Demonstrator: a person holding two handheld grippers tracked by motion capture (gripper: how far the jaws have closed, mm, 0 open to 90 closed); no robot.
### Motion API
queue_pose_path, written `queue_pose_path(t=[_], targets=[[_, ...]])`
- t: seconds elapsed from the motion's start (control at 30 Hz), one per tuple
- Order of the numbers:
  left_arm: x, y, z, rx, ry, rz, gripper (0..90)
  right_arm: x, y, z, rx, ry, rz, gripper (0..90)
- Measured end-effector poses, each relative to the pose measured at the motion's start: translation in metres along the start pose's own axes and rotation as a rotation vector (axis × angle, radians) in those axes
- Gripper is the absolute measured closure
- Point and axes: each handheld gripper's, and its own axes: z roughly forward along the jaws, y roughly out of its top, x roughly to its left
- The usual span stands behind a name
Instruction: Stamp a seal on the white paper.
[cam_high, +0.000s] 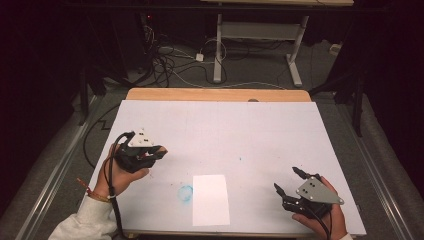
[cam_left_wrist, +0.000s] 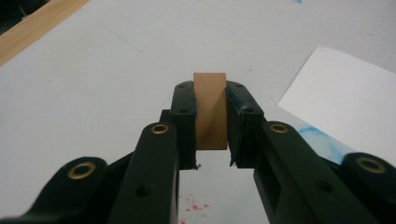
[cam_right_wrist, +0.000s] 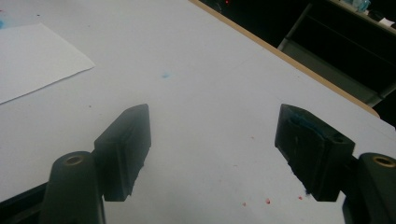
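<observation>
My left tongs (cam_left_wrist: 211, 114) are closed tight on a small tan block (cam_left_wrist: 210, 109), which stands upright between the pads above the white table (cam_high: 260, 130). The block looks plain, flat-faced, wood-coloured. My right tongs (cam_right_wrist: 212, 154) gape wide with nothing between them, low over the table. A white paper sheet (cam_high: 210, 199) lies between both, beside a blue smudge (cam_high: 185, 193).

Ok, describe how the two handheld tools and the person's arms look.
Both tools are black, two-jawed, with brass-coloured rivets at the joints. The left tool and the right tool each carry a grey three-cornered plate with small holes, and trail a black cable. Blue smears mark the jaw pads. The left arm wears a white sleeve and an orange wristband.
</observation>
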Motion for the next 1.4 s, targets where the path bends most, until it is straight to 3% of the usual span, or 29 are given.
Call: queue_pose_path(t=[0.27,0.43,0.6,0.87,1.07,1.4], targets=[[-0.024,0.013,0.006,-0.016,-0.064,0.06,73.5,-0.001,-0.001,-0.003,-0.006,-0.01,0.0,27.6],[-0.036,0.017,0.01,-0.01,-0.081,0.096,73.4,0.001,0.0,-0.002,-0.004,-0.003,-0.007,27.5],[-0.048,0.022,0.017,0.015,-0.113,0.142,73.4,0.001,0.0,-0.002,-0.001,0.0,-0.004,27.5],[-0.065,0.026,0.028,0.031,-0.146,0.179,73.4,0.001,0.0,-0.002,0.0,0.0,-0.009,27.6],[-0.08,0.027,0.041,0.071,-0.175,0.227,73.5,0.001,0.0,-0.002,0.001,-0.001,-0.009,27.7],[-0.094,0.026,0.061,0.121,-0.23,0.263,73.4,0.002,-0.001,-0.001,0.006,0.003,-0.014,27.6]])
